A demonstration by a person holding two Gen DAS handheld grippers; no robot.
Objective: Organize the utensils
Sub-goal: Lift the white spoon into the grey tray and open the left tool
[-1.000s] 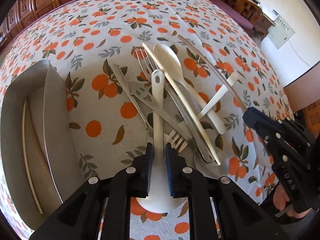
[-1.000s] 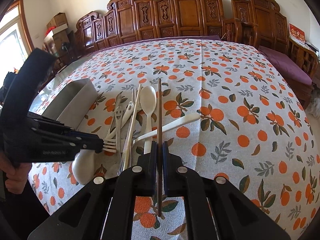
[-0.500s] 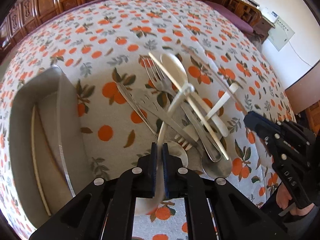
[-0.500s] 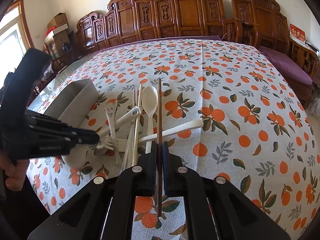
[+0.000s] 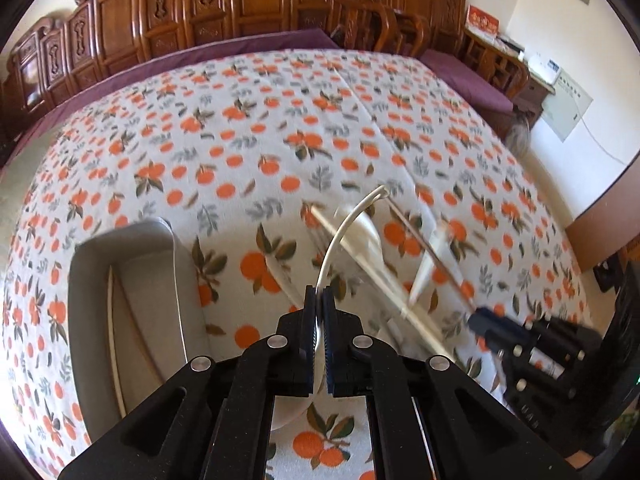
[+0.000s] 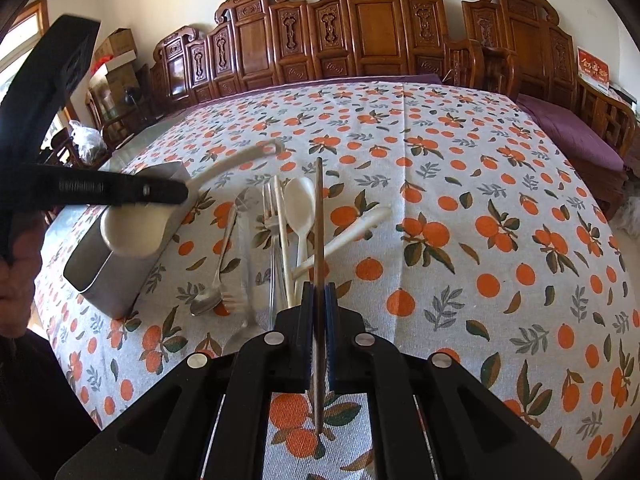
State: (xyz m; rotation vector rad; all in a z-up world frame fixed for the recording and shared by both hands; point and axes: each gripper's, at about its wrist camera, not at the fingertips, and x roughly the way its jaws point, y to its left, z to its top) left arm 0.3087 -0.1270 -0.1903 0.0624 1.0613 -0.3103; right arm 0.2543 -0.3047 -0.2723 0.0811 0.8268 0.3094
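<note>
Carrying a white ladle [image 6: 132, 232] over to the gray box [image 5: 132, 320], part way through tidying the pile. Next move, by the look of it: tip the ladle so it drops into the box, then let go.

Left gripper [image 5: 319, 312] squeezed nearly shut on the ladle handle, thin white curve sticking up toward 12 o'clock, scoop hanging below the fingers [image 5: 309, 320]. Box at 9 o'clock from it, one pale stick already lying inside.

Right gripper [image 6: 319, 308] also pinched almost closed, holding a brown chopstick [image 6: 318, 220] that points to 12 o'clock, held near the middle with the back end poking out below.

Farther out, still on the orange-print cloth [image 6: 480, 200]: a white spoon [image 6: 300, 204], a metal fork [image 6: 270, 216], a metal spoon [image 6: 208, 300] and a pale chopstick [image 6: 282, 232], at 11 o'clock from the right gripper. Some blurred, so hard to count them all.
</note>
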